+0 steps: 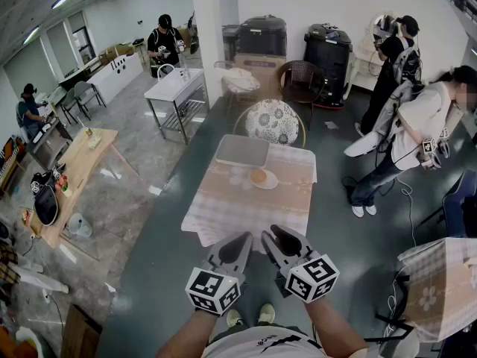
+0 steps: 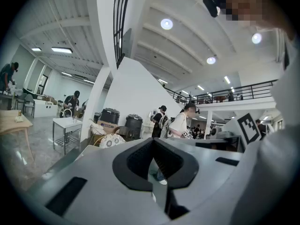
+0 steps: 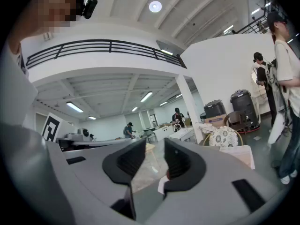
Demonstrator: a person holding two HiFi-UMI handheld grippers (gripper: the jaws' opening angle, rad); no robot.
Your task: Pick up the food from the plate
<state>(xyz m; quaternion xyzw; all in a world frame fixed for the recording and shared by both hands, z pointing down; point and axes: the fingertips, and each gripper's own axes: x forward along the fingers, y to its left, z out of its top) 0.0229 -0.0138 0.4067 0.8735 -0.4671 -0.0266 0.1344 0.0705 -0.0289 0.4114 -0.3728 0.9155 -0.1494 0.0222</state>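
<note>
A round orange-brown piece of food [image 1: 258,176] lies on a small white plate [image 1: 271,183] at the far middle of a table with a pale checked cloth [image 1: 238,215]. Both grippers hover side by side short of the table's near edge, well apart from the plate. My left gripper [image 1: 244,237] has its jaws closed together with nothing in them, as the left gripper view [image 2: 153,143] also shows. My right gripper [image 1: 270,235] keeps a narrow gap between its jaws [image 3: 154,146], and that gap holds nothing. Neither gripper view shows the plate or the food.
A grey tray [image 1: 242,151] lies on the table behind the plate. A chair with a patterned cushion [image 1: 272,121] stands at the far side. People stand to the right [image 1: 417,125]. Another cloth-covered table [image 1: 440,274] is at the lower right.
</note>
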